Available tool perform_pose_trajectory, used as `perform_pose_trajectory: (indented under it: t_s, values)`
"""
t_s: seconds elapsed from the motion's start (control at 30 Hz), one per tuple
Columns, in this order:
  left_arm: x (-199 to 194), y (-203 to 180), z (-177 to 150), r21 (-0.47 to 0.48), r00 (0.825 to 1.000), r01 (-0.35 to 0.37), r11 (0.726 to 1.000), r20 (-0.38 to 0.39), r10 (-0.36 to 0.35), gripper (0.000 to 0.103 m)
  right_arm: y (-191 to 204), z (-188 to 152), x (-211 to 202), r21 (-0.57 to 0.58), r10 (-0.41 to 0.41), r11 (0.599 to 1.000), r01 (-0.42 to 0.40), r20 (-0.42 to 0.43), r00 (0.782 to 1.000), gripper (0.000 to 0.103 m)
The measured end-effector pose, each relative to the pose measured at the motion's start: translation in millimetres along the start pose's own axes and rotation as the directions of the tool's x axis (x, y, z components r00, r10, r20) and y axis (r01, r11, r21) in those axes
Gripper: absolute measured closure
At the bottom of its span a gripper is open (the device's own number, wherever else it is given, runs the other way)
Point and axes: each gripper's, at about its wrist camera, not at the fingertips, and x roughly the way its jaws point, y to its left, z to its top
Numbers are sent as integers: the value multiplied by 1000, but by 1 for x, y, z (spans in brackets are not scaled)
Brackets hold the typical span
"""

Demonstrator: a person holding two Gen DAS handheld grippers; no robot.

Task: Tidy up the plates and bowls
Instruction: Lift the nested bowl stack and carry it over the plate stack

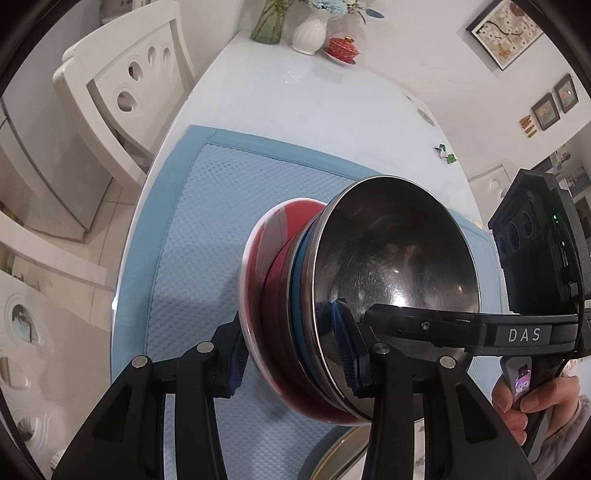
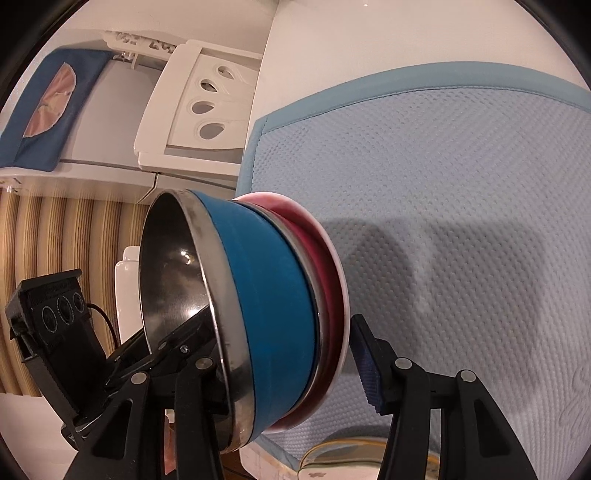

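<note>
A steel bowl (image 1: 399, 254) with a blue outer wall (image 2: 266, 295) sits nested on a red dish with a white rim (image 1: 266, 258). The stack is tilted and hangs above the blue mat (image 1: 207, 229). My left gripper (image 1: 291, 350) is shut on it, one pad inside the steel bowl and the other under the red dish. In the right wrist view my right gripper (image 2: 288, 369) clamps the opposite side the same way, with one finger in the bowl and a blue pad (image 2: 369, 369) against the white rim (image 2: 345, 295). Each gripper shows in the other's view.
A plate with a yellowish rim (image 1: 340, 454) lies below the stack at the mat's near edge (image 2: 369, 454). White chairs (image 1: 122, 85) stand at the table's side. Vases (image 1: 310, 29) and a red lidded cup (image 1: 341, 46) sit at the far end. A hand (image 1: 535, 398) holds the right gripper's handle.
</note>
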Motion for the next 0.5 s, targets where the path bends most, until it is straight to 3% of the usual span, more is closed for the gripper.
perform_pose_trajectory:
  t_s: [0.3,0.5]
  values:
    - [-16,-11,-24,-15,1000,-11,1000,16,12,65,3,-29,-17,-11,7,1000,-7,-8,1000,52]
    - [-28,-27,-59,-63,999,-13,998,34,15,64,0,-55,-31,-54,7,998,-9,-32,999,52]
